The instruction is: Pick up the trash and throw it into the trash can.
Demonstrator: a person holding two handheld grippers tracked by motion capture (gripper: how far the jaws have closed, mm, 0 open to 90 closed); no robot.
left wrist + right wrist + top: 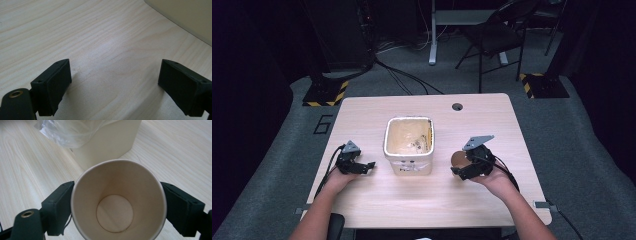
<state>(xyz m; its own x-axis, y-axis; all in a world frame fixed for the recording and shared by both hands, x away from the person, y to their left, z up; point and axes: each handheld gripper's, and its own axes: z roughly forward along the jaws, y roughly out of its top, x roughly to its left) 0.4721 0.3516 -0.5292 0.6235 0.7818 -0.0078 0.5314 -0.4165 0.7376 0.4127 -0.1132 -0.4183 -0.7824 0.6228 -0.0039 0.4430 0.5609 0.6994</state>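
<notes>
While the left claw point(371, 164) rests spread and empty on the counter point(422, 200), the right claw point(117, 202) pinches a paper cup point(117, 200) by its sides, the lined bin point(409, 145) just ahead, likely its destination.

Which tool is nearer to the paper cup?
Right. The right tool grips the cup between its jaws. The left tool rests open on the table, on the far side of the bin.
</notes>
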